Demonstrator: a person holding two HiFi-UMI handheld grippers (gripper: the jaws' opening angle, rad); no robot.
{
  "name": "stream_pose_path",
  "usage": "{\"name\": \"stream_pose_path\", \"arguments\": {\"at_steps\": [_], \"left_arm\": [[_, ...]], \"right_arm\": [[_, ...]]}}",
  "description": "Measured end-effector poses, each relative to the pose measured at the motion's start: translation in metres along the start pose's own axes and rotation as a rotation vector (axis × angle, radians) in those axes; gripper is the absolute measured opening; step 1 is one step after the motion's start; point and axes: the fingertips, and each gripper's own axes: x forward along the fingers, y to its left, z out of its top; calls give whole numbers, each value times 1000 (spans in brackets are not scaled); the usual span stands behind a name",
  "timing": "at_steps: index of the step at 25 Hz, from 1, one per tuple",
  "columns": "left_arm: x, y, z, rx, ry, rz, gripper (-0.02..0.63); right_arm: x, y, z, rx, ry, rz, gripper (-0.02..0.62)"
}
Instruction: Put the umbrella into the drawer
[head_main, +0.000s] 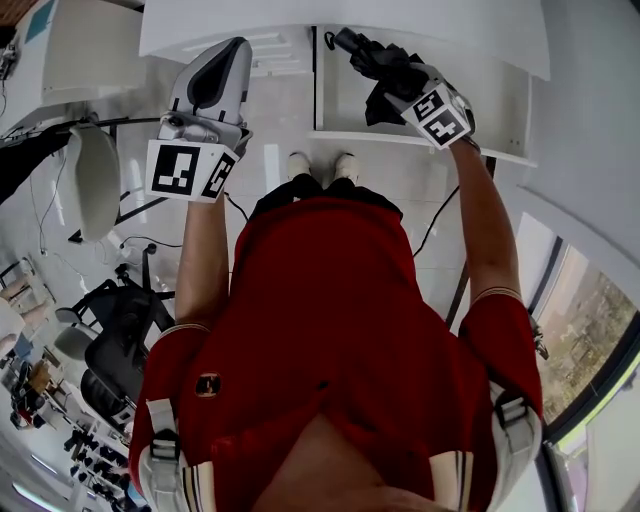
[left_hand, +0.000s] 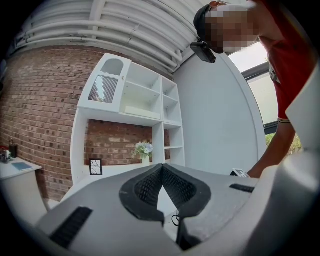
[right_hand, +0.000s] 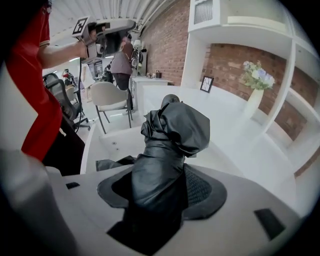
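A folded black umbrella (head_main: 375, 62) hangs over the open white drawer (head_main: 500, 105) at the top right of the head view. My right gripper (head_main: 408, 88) is shut on it and tilts downward. In the right gripper view the umbrella (right_hand: 172, 135) stands up from between the jaws of my right gripper (right_hand: 160, 182), with the drawer's inside (right_hand: 102, 147) behind it at the left. My left gripper (head_main: 235, 50) is held up at the top left, away from the drawer. In its own view the left gripper (left_hand: 162, 168) has its pads meeting at the tips with nothing between them.
A white shelf unit against a brick wall holds a vase of flowers (left_hand: 144, 150) and a small picture frame (left_hand: 95, 166). A white chair (head_main: 95, 180) and a black office chair (head_main: 120, 345) stand to my left. Another person (right_hand: 121, 62) stands far off.
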Motion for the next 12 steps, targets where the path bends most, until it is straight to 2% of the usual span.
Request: {"name": "stream_pose_path", "arguments": {"at_steps": [6, 12], "left_arm": [[-6, 13, -1, 10, 16, 33, 5], [-13, 23, -5, 15, 33, 60, 5]], "right_arm": [[26, -2, -26, 51, 115, 45, 258], [48, -3, -46, 143, 193, 49, 258]]}}
